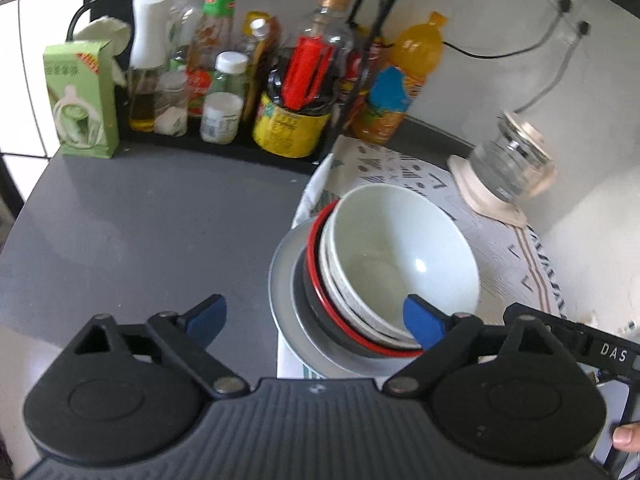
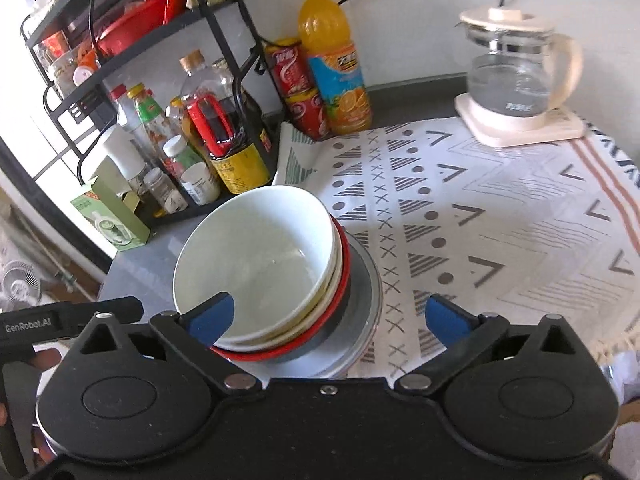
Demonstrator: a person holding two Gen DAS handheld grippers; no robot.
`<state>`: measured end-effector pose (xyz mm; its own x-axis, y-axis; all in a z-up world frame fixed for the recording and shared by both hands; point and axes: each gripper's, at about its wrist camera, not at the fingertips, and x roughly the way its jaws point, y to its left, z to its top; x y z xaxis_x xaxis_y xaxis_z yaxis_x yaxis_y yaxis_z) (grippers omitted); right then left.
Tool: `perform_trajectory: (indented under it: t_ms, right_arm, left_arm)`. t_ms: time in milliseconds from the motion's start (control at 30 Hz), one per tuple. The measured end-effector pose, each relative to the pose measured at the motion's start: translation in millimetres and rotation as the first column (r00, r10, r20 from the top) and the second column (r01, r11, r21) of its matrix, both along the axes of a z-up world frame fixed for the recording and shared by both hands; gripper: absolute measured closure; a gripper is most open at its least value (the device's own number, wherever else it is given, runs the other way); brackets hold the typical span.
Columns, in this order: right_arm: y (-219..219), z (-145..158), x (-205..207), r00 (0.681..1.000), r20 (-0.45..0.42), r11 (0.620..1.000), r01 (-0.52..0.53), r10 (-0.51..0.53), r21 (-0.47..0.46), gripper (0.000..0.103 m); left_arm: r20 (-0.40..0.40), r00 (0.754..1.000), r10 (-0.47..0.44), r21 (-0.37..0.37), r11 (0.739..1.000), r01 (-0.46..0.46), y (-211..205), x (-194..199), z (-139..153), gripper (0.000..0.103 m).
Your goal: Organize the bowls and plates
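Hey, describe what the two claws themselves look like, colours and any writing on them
Both match: the left claw and right claw have black ribbed bodies, two round black side housings, black link arms with silver rivets, and blue fingertip pads. The left wrist view shows white "DAS" lettering on the neighbouring tool; the right wrist view shows "GenRobot.AI". No cables or sleeves show.

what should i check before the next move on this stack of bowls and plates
1. Left gripper open, holding nothing: ok.
2. Right gripper open, holding nothing: ok.
3. Top white bowl nested in the bowls below it: ok, though it looks tilted.
4. Red-rimmed bowl seated inside the grey plate: ok.
5. Stack fully on the patterned cloth: not ok, the plate overhangs the cloth's edge onto the grey counter.
6. Glass kettle clear of the stack: ok, well apart.
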<state>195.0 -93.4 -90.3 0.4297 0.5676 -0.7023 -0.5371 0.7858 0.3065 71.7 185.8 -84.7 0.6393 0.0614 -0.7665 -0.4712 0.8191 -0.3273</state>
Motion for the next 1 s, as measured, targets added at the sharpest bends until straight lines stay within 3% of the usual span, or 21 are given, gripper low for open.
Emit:
perform_trajectory:
  t_ms: [200,533,1000]
  right_arm:
    - [-26,10,-25,0.994,0.028,0.994,0.107,-0.107,-0.003,0.0]
    - [-75,31,-57,0.973,0.073,0.975,0.22,-0.221,0.018,0.0]
    - [-139,52,-107,0.927,0.181,0.944,0.329,-0.328,0.024,0.0]
  left_arm:
    - [0.036,0.996,-0.087,-0.001,0.996,0.088,-5,-11,12,0.0]
    - [0.079,0.978,-0.191,0.05,0.981,0.188,-27,-30,35,0.0]
    - [0.123,0.966,-0.226,0.122,0.97,0.211,-71,-59,65,0.0]
